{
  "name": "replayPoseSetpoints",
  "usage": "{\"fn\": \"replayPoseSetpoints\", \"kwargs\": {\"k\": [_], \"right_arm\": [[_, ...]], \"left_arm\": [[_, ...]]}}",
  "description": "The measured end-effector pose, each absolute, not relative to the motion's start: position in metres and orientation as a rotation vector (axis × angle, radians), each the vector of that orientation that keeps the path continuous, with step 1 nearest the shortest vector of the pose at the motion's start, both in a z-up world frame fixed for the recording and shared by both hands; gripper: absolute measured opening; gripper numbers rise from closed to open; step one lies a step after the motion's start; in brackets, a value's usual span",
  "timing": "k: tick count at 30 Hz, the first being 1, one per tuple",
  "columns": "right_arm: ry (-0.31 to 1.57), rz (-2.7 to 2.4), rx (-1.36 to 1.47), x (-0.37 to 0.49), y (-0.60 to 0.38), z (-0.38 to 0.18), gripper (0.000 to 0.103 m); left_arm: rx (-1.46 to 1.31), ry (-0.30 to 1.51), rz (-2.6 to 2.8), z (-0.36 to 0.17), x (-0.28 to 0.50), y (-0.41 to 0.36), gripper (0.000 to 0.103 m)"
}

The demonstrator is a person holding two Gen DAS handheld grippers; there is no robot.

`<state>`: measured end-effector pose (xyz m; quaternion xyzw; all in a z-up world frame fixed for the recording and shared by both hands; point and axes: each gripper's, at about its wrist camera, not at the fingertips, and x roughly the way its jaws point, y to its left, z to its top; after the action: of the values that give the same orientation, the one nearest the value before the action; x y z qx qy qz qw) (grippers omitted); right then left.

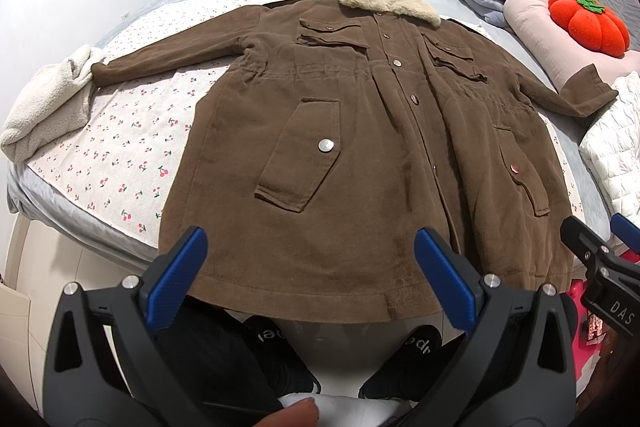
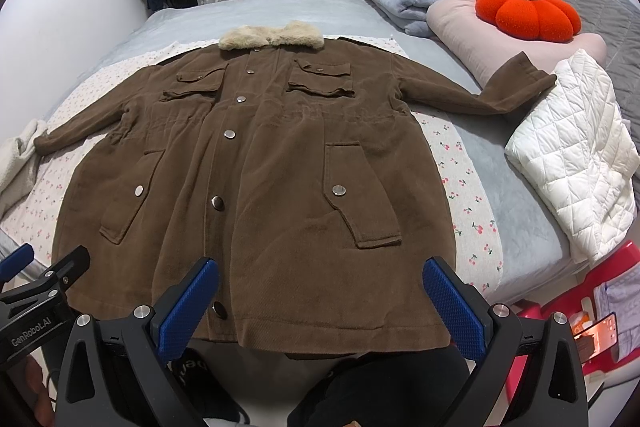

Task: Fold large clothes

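Observation:
A large brown coat (image 1: 360,147) (image 2: 272,195) with a cream fur collar (image 1: 388,5) (image 2: 272,35) lies flat and face up on the bed, buttoned, both sleeves spread out to the sides. Its hem hangs over the near bed edge. My left gripper (image 1: 312,275) hovers open just above the hem's left half, nothing between its blue pads. My right gripper (image 2: 320,301) is open too, over the hem's right half. Each gripper shows at the edge of the other's view.
A cherry-print sheet (image 1: 120,147) lies under the coat on the grey bed (image 2: 500,163). A cream fleece (image 1: 44,107) sits at the left, a white quilted jacket (image 2: 580,163), pink pillow (image 2: 452,19) and orange pumpkin cushion (image 2: 528,13) at the right. A person's black shoes (image 1: 404,363) stand below the hem.

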<state>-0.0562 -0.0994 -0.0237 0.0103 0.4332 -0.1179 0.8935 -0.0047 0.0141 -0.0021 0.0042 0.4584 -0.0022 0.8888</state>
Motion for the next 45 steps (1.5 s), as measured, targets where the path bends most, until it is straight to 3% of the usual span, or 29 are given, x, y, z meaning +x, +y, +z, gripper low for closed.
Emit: {"fn": "replayPoseSetpoints", "kwargs": {"k": [19, 30, 39, 45], "right_arm": [[0.902, -0.255, 0.033, -0.054, -0.108, -0.028, 0.103], [0.851, -0.228, 0.152, -0.054, -0.177, -0.016, 0.103], [0.995, -0.181, 0.319, -0.058, -0.248, -0.061, 0.103], [1.057, 0.013, 0.512, -0.059, -0.261, -0.106, 0.103]], "left_arm": [[-0.034, 0.989, -0.02, -0.014, -0.001, 0.023, 0.103], [-0.099, 1.025, -0.194, -0.019, 0.028, 0.068, 0.103], [-0.388, 1.129, -0.145, -0.059, 0.051, 0.176, 0.103], [-0.54, 1.196, -0.254, -0.097, 0.047, 0.193, 0.093]]}}
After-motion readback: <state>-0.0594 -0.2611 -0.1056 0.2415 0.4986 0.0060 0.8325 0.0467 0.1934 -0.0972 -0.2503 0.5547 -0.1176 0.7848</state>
